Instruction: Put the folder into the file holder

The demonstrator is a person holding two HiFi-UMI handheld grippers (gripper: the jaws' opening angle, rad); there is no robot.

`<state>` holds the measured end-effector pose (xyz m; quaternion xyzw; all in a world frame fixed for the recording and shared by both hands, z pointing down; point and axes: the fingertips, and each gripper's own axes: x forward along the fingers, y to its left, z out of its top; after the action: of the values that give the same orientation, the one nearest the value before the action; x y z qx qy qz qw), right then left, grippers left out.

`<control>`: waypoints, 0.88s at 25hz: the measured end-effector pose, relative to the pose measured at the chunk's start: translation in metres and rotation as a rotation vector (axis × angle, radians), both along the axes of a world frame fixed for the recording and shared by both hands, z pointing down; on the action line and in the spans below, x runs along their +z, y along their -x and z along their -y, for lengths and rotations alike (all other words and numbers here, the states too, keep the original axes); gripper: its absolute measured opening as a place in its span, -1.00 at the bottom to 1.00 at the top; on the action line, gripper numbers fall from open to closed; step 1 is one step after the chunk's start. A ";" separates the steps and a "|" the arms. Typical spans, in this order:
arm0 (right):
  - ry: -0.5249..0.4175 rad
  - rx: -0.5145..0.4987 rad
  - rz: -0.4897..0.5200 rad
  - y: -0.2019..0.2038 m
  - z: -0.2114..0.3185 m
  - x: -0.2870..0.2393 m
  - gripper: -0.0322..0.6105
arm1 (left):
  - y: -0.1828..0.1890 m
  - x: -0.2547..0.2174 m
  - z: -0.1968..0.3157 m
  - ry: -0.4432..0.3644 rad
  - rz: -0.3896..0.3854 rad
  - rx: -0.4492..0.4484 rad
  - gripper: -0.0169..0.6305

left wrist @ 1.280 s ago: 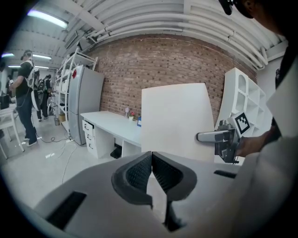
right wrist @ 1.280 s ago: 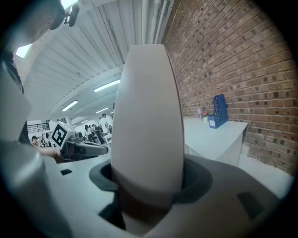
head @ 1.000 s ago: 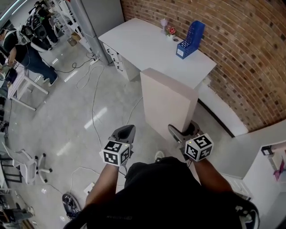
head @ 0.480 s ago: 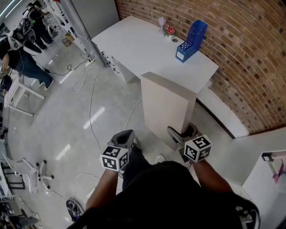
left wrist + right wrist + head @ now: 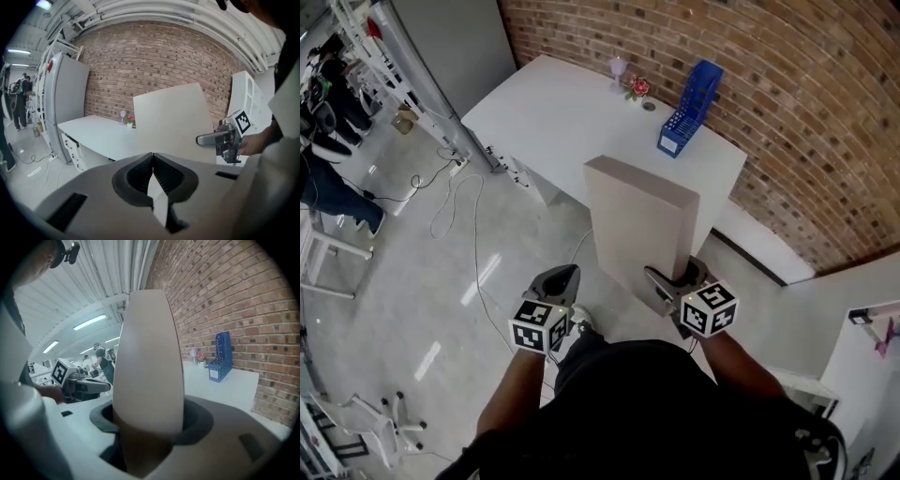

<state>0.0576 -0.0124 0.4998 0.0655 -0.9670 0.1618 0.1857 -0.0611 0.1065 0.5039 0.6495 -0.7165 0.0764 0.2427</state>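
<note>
Gripping the thick beige cardboard folder (image 5: 639, 220) upright, short of the white tabletop's (image 5: 553, 117) near corner, the right gripper (image 5: 668, 282) has jaws clamped on it. The left gripper (image 5: 562, 279) has jaws closed. The blue plastic file holder (image 5: 690, 103) stands near the wall-side edge.

Plain beige folder (image 5: 637, 234); blue latticed file holder (image 5: 689, 105); white table (image 5: 553, 112); red-brown brick wall (image 5: 806, 112), pale mortar; light grey floor (image 5: 487, 272).

bright overhead strip lights (image 5: 89, 322) glare on the glossy floor (image 5: 483, 272); gripper views bend at edges.
</note>
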 end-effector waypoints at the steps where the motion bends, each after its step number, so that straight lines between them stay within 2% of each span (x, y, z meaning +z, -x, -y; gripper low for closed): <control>1: -0.005 0.013 0.001 0.012 0.002 -0.002 -0.01 | 0.016 -0.005 0.006 -0.008 0.008 0.015 -0.93; 5: -0.019 0.090 0.006 0.053 0.012 -0.004 -0.01 | 0.075 -0.013 0.027 -0.028 0.045 0.080 -0.93; 9: -0.013 0.180 0.001 0.079 0.016 -0.003 -0.01 | 0.108 -0.007 0.035 -0.023 0.021 0.155 -0.93; 13: -0.021 0.241 0.000 0.095 0.025 -0.002 -0.01 | 0.126 0.010 0.050 0.000 -0.009 0.220 -0.93; 18: -0.011 0.321 -0.034 0.092 0.045 0.003 -0.01 | 0.126 0.017 0.082 -0.014 -0.048 0.294 -0.93; 22: -0.014 0.349 -0.047 0.092 0.073 0.003 -0.01 | 0.128 0.025 0.118 -0.009 -0.071 0.310 -0.93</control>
<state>-0.0346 -0.0856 0.5024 0.2372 -0.9375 0.1835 0.1767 -0.1888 -0.0116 0.5284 0.7556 -0.5992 0.0865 0.2503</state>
